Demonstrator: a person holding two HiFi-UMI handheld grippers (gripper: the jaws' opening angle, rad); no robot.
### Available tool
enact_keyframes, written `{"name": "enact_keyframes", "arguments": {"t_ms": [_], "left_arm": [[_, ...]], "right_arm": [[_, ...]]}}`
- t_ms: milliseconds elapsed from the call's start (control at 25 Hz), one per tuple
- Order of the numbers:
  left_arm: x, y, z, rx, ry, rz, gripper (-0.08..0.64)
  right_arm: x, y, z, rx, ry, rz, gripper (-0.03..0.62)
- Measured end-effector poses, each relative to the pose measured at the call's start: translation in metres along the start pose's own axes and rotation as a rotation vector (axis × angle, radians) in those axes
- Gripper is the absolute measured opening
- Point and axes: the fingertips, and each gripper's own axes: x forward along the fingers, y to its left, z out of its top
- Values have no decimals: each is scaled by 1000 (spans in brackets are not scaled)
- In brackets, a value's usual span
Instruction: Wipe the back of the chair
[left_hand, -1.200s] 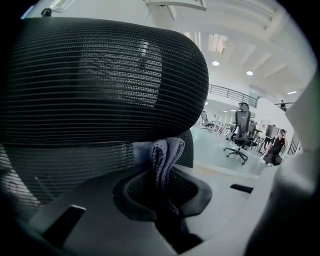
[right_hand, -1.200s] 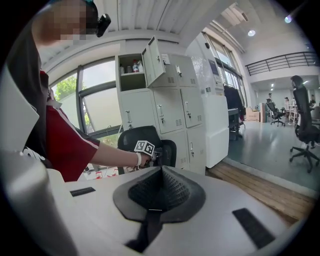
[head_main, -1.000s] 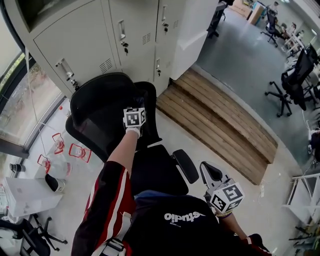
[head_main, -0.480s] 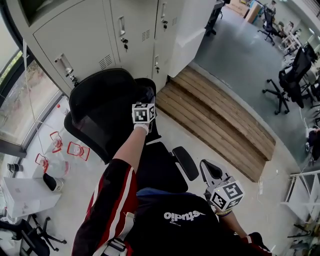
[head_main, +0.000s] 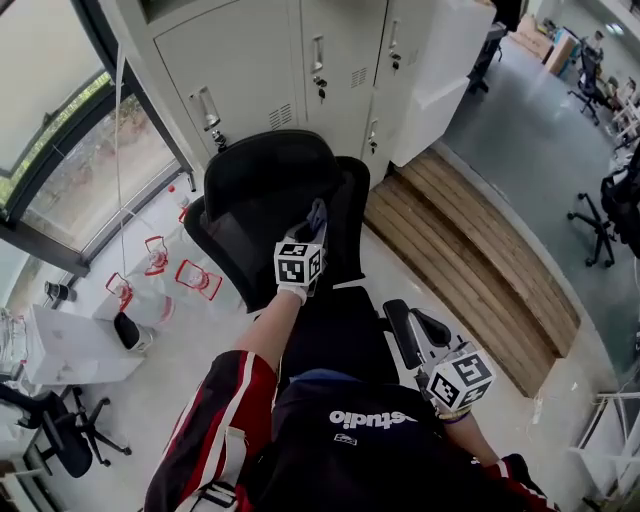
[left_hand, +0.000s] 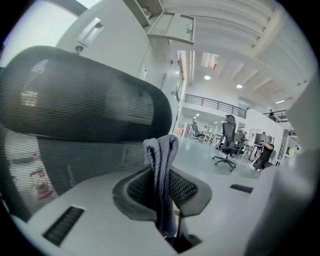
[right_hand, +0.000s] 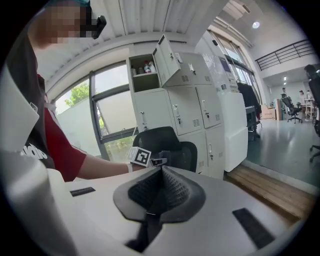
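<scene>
A black mesh office chair (head_main: 262, 190) with a headrest (left_hand: 85, 95) stands in front of me, its front side towards me. My left gripper (head_main: 312, 228) is shut on a folded grey-blue cloth (left_hand: 161, 170) and holds it up against the middle of the chair's backrest, just below the headrest. The cloth (head_main: 317, 213) sticks up past the jaws. My right gripper (head_main: 428, 338) hangs low at the right beside the chair's armrest (head_main: 400, 330), shut with nothing between its jaws. The right gripper view shows the chair (right_hand: 167, 142) and the left gripper's marker cube (right_hand: 141, 156) from a distance.
Grey metal lockers (head_main: 320, 60) stand close behind the chair. A wooden step (head_main: 480, 240) runs along the right. Red-and-white items (head_main: 198, 278) and a white box (head_main: 70, 345) lie on the floor at the left by a window. Other office chairs (head_main: 615, 195) stand far right.
The left gripper with the cloth slid right across the chair back, then came lower towards its middle. The head camera turned, so the chair sits more central. The right gripper barely moved.
</scene>
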Motion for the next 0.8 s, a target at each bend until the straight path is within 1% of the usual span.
{"name": "enact_keyframes", "arguments": {"t_ms": [160, 280, 400, 640, 800], "left_arm": [[-59, 41, -11, -21, -28, 108, 61], [-99, 70, -14, -15, -55, 194, 61], [-135, 105, -22, -27, -69, 288, 61], [-190, 166, -55, -63, -61, 444, 61], [-206, 198, -69, -66, -45, 505, 61]], "right_arm": [[16, 19, 8, -29, -12, 77, 15], [23, 28, 13, -73, -16, 114, 15], [30, 36, 16, -85, -23, 148, 15], [33, 47, 7, -80, -6, 180, 15], [37, 53, 3, -84, 9, 189, 15]]}}
